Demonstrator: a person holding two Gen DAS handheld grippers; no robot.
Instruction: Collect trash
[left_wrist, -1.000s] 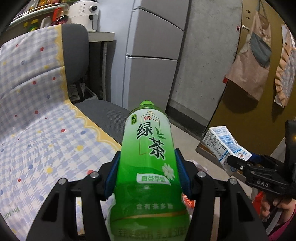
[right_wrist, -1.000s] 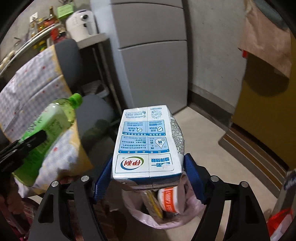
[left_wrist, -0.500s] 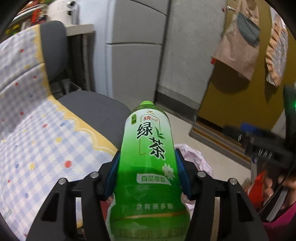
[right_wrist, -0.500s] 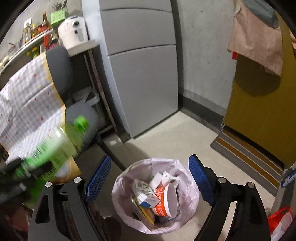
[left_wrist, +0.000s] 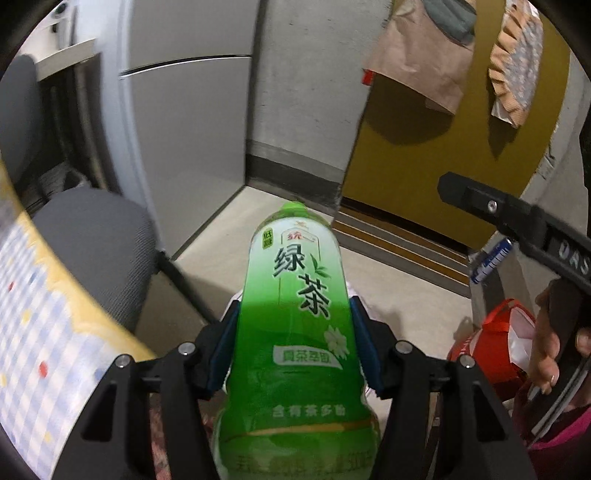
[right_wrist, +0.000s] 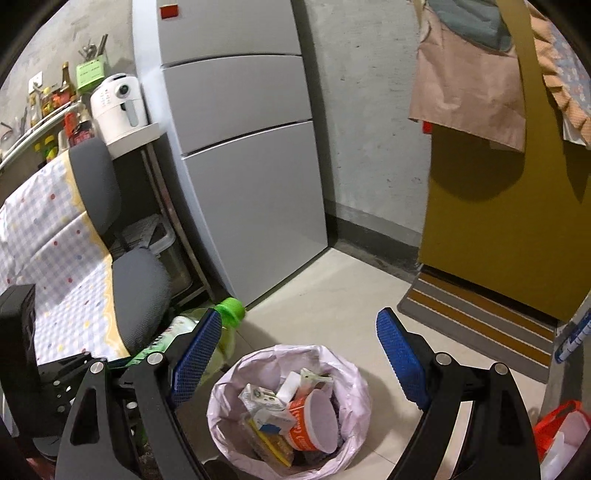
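Green plastic fills your left view: the bottle (left_wrist: 295, 332) stands cap-forward between the jaws of your left gripper (left_wrist: 293, 345). Those jaws are opening. The left pad already shows a sliver of gap, the right pad looks just beside the label, so the grip reads as letting go with the bottle not yet dropped. Beneath the bottle, only scraps of pale liner peek out at either side of the pads, so you seem to be over or very near the bin, though that view cannot confirm it.

Moving right, your right gripper (right_wrist: 299, 358) is spread wide and empty; nothing lies between its blue pads. Below and ahead of them sits the bin (right_wrist: 229, 373), lined in pale pink and already part full: a carton (right_wrist: 264, 408), an orange cup (right_wrist: 314, 415), wrappers. Past the left pad, the bottle's cap (right_wrist: 231, 308) pokes toward the bin's left rim, not clearly above the opening.

So the right hand's share looks done, several pieces are binned, and the bottle is the piece left. I'd judge it needs to be a touch further over the rim before it falls, or it may hit the floor beside the liner.
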